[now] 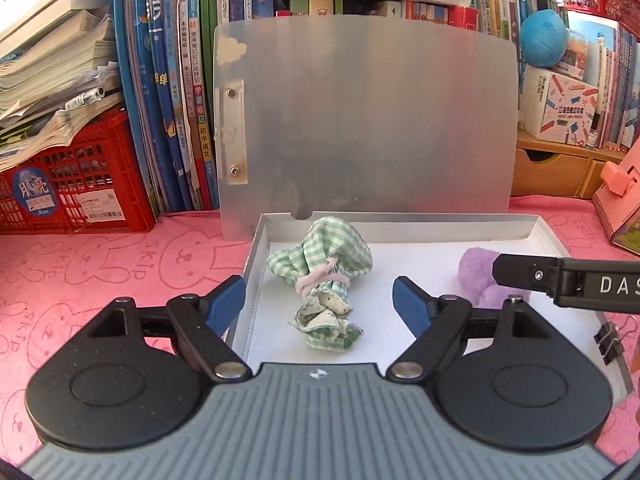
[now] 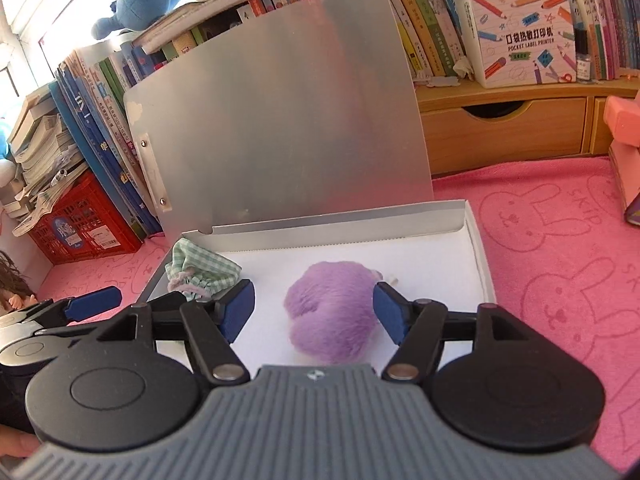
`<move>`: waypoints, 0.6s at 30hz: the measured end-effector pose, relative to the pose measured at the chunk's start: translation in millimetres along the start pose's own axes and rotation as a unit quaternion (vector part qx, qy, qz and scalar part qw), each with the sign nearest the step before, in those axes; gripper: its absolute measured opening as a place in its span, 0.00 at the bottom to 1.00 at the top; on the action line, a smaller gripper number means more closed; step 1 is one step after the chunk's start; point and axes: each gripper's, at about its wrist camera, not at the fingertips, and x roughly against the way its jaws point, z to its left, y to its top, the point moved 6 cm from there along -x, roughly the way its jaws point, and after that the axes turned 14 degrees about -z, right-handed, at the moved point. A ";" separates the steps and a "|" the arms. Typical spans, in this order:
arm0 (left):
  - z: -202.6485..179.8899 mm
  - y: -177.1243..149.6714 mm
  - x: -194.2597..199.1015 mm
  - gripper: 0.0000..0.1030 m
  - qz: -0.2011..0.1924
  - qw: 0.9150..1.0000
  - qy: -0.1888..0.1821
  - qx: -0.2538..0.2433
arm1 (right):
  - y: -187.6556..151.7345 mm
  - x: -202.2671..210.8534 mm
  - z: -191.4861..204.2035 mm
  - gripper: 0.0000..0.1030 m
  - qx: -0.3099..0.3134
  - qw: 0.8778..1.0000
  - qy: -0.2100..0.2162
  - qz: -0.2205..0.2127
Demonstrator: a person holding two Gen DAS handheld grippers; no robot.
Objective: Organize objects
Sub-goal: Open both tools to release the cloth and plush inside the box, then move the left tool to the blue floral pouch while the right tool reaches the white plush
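A green checked cloth bundle [image 1: 325, 280] tied with a pink cord lies in the left part of an open white box [image 1: 400, 229]. A purple fluffy toy [image 1: 482, 280] lies in the right part. My left gripper [image 1: 320, 300] is open, its blue fingers either side of the bundle, not touching it. In the right wrist view my right gripper [image 2: 314, 308] is open around the purple toy [image 2: 332, 312], fingers close beside it. The bundle [image 2: 200, 270] sits at the box's [image 2: 478, 248] left end. The right gripper's arm crosses the left view's right edge.
The box's silver lid [image 1: 368, 120] stands upright behind it. A red crate [image 1: 72, 188] with stacked papers, upright books [image 1: 172, 120] and wooden drawers [image 2: 508, 128] line the back. A pink stand [image 1: 620, 200] is at the right. A pink bunny-print towel [image 1: 100, 272] covers the table.
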 end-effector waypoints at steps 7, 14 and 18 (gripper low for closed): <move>-4.5 -0.1 65.0 0.91 -0.020 0.999 -0.024 -0.017 | 2.7 63.5 -2.1 0.80 0.036 0.999 0.005 -0.022; -19.7 -22.8 145.0 0.92 -0.030 0.997 -0.061 -0.027 | -16.4 135.7 -3.8 0.84 0.063 0.997 0.030 -0.035; -26.6 -44.2 188.8 0.94 -0.035 0.996 -0.073 -0.023 | -32.6 174.8 -7.9 0.85 0.063 0.996 0.046 -0.045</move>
